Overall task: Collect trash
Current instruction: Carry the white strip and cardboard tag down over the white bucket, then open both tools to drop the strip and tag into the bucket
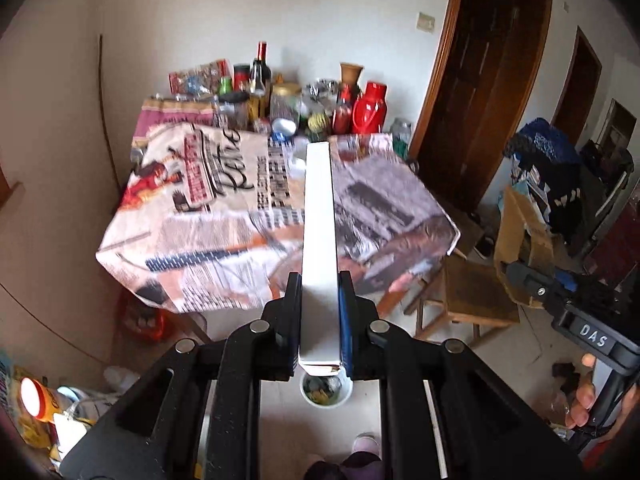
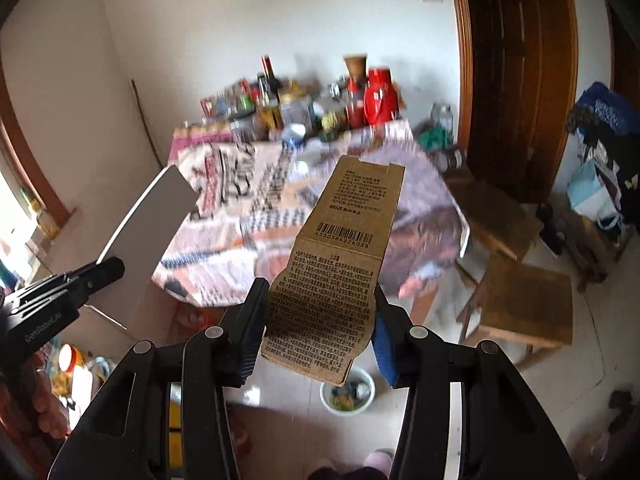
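My left gripper is shut on a flat white box, held edge-on and pointing away toward the table; the same white box shows at the left of the right wrist view. My right gripper is shut on a flattened brown cardboard box with printed text and a barcode. Below both grippers, on the floor, stands a small white bin with scraps inside; that white bin sits just under the brown cardboard's lower edge.
A table under a newspaper-print cloth stands ahead, with bottles, jars and a red flask crowded at its far side. Wooden stools stand to the right, a dark door behind. Clutter lies on the floor at left.
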A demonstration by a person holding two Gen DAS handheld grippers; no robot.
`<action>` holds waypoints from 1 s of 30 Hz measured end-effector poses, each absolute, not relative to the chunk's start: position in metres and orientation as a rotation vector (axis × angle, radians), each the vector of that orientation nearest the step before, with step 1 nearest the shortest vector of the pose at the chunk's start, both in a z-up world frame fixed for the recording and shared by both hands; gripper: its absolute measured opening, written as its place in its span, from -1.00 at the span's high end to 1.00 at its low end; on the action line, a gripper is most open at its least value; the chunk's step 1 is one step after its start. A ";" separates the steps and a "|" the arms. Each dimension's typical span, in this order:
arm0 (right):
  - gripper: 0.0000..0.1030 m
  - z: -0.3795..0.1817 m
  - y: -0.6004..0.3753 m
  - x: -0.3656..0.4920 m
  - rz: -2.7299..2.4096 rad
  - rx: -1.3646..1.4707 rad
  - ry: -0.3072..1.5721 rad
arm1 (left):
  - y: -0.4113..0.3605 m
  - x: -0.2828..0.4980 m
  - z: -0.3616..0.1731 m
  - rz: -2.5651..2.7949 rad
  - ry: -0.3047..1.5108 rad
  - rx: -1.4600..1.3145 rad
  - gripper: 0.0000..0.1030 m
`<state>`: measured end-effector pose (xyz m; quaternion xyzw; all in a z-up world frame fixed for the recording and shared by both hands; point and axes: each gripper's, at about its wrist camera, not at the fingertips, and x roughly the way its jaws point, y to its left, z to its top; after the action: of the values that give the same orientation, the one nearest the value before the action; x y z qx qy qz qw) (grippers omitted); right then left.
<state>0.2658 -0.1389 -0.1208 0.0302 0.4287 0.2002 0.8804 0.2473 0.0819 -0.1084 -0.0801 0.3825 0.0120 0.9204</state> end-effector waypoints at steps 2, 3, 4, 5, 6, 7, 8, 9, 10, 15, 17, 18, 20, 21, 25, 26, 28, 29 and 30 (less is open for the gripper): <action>0.14 -0.140 -0.141 0.270 0.422 0.052 0.937 | 0.077 0.249 -0.125 0.030 0.824 -0.170 0.69; 0.14 -0.149 -0.142 0.272 0.424 0.051 0.956 | 0.075 0.252 -0.135 0.032 0.847 -0.175 0.69; 0.14 -0.160 -0.143 0.275 0.428 0.048 0.983 | 0.074 0.254 -0.144 0.035 0.868 -0.179 0.69; 0.14 -0.171 -0.144 0.278 0.433 0.046 1.010 | 0.072 0.258 -0.156 0.040 0.896 -0.186 0.69; 0.14 -0.180 -0.145 0.274 0.436 0.044 1.025 | 0.070 0.262 -0.166 0.042 0.917 -0.193 0.69; 0.14 -0.194 -0.146 0.278 0.440 0.040 1.051 | 0.068 0.265 -0.178 0.045 0.940 -0.200 0.69; 0.14 -0.206 -0.147 0.281 0.446 0.035 1.073 | 0.066 0.269 -0.192 0.050 0.963 -0.202 0.69; 0.14 -0.217 -0.147 0.283 0.453 0.030 1.094 | 0.063 0.272 -0.204 0.055 0.982 -0.201 0.69; 0.14 -0.227 -0.147 0.282 0.458 0.025 1.110 | 0.060 0.274 -0.215 0.061 0.995 -0.200 0.69; 0.14 -0.301 -0.140 0.290 0.501 -0.047 1.208 | 0.052 0.287 -0.293 0.090 1.081 -0.225 0.69; 0.14 -0.331 -0.135 0.291 0.523 -0.064 1.248 | 0.052 0.291 -0.321 0.101 1.109 -0.254 0.69; 0.14 -0.344 -0.134 0.292 0.533 -0.069 1.264 | 0.053 0.294 -0.340 0.108 1.123 -0.275 0.69; 0.14 -0.378 -0.128 0.293 0.553 -0.091 1.301 | 0.056 0.297 -0.368 0.115 1.140 -0.308 0.69; 0.14 -0.387 -0.125 0.294 0.561 -0.097 1.312 | 0.056 0.298 -0.382 0.120 1.142 -0.318 0.69; 0.14 -0.446 -0.114 0.296 0.597 -0.115 1.363 | 0.059 0.301 -0.434 0.127 1.181 -0.336 0.69; 0.14 -0.459 -0.111 0.296 0.602 -0.118 1.373 | 0.061 0.303 -0.447 0.130 1.194 -0.339 0.69; 0.14 -0.481 -0.109 0.300 0.616 -0.117 1.391 | 0.063 0.304 -0.476 0.136 1.227 -0.343 0.69; 0.14 -0.496 -0.106 0.300 0.627 -0.112 1.401 | 0.064 0.304 -0.490 0.140 1.244 -0.347 0.69; 0.14 -0.503 -0.106 0.302 0.635 -0.107 1.405 | 0.065 0.305 -0.501 0.143 1.256 -0.350 0.69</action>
<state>0.3015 -0.1056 -0.5026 -0.0481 0.6347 0.2870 0.7158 0.3050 0.0648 -0.5014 -0.1626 0.5841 0.0664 0.7924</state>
